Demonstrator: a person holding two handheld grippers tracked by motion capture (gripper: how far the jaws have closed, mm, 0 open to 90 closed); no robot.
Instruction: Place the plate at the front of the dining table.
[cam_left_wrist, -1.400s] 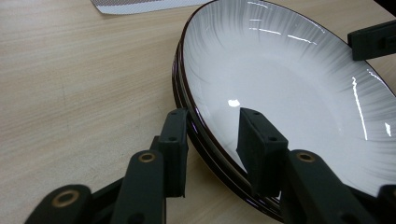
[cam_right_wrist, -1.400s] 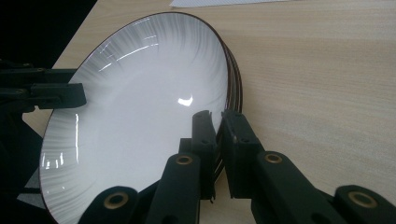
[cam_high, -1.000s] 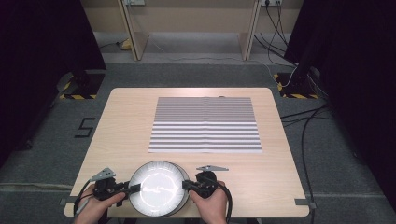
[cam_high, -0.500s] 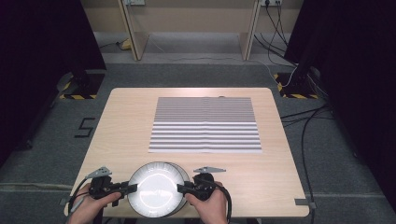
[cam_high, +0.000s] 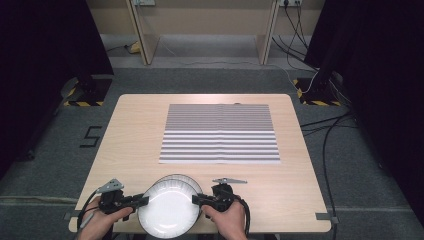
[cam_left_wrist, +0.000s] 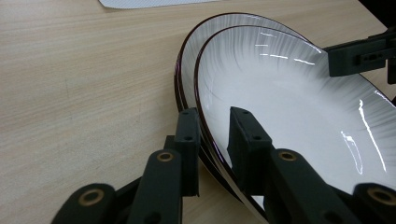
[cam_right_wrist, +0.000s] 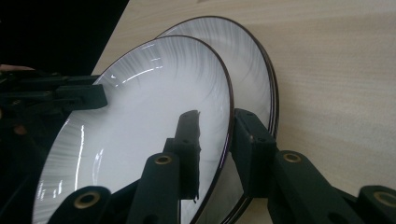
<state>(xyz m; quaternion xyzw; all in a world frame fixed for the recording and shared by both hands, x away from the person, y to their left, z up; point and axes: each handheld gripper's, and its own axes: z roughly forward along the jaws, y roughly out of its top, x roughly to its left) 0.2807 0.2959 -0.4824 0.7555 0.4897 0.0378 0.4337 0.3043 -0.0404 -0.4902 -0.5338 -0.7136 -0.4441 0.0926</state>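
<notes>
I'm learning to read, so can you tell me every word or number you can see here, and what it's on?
"5": one big dark numeral on the grey floor, left of the table.
The striped sheet on the table bears lines, no letters.
The plates carry no writing.
The yellow-and-black stripes on the stand bases are a warning pattern, no words.

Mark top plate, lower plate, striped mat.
top plate (cam_left_wrist: 299, 107), left gripper view, on its white inner face
lower plate (cam_right_wrist: 254, 60), right gripper view, on the exposed part behind the top plate
striped mat (cam_high: 220, 134), high view, near its middle
</notes>
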